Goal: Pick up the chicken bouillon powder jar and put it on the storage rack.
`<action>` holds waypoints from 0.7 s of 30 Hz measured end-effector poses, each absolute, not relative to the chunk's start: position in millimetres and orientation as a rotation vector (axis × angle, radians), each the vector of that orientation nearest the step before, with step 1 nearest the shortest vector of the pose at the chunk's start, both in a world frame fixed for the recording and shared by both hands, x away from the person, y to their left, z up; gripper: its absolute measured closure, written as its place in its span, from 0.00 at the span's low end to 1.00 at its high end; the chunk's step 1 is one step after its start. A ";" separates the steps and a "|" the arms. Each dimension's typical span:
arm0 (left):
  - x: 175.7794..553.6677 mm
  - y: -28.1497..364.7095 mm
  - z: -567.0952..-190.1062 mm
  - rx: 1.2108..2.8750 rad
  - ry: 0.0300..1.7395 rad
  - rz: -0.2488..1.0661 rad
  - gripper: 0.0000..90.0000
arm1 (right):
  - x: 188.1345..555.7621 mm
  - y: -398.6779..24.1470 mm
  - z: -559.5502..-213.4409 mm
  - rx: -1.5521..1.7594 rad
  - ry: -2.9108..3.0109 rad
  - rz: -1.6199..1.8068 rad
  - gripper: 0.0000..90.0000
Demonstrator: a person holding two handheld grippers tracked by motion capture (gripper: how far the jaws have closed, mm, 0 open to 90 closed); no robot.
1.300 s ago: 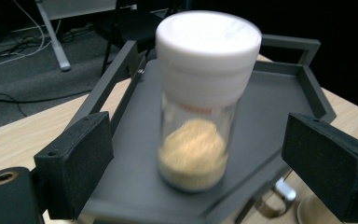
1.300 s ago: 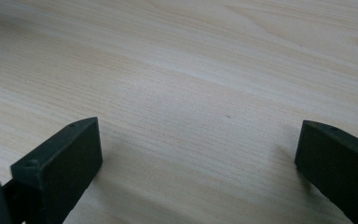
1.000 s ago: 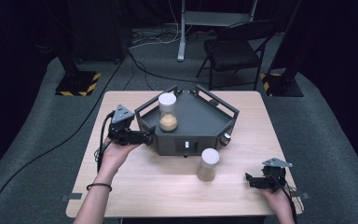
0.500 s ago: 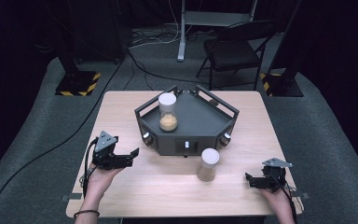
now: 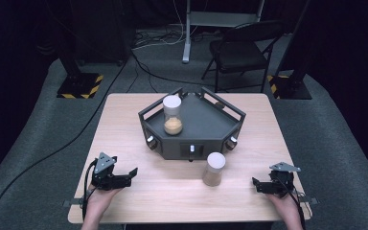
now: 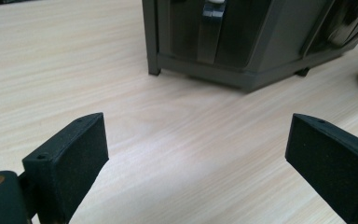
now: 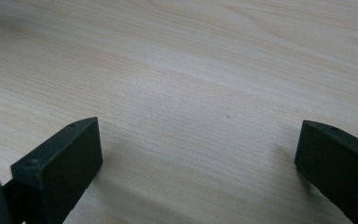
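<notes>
Drawn back from the grey tray (image 5: 206,124) to the desk (image 5: 124,120) edge, left tongs (image 5: 127,176) apart and empty, right tongs (image 5: 258,184) likewise apart, likely finished.

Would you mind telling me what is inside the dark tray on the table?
Inside the dark tray one clear jar with a white lid stands upright near its left corner, holding tan powder. The rest of the tray floor looks bare; the near wall hides the strip just behind it.

No words, numbers or labels readable anywhere. Yellow-black warning stripes (image 5: 80,86) on floor stand base, no writing.
</notes>
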State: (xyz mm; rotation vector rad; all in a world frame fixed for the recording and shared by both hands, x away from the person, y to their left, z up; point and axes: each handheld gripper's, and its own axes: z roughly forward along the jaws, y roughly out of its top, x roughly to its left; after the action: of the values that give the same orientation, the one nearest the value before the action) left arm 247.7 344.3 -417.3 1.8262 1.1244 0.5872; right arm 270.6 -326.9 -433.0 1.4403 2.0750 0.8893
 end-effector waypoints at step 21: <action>262.0 341.7 -442.0 1.935 1.238 0.537 0.06 | 270.6 -326.9 -433.0 1.441 2.075 0.889 0.00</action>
State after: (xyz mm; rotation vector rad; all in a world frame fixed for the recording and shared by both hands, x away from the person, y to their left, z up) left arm 262.0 341.7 -442.0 1.9355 1.2376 0.5375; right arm 270.6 -326.9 -433.0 1.4406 2.0745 0.8892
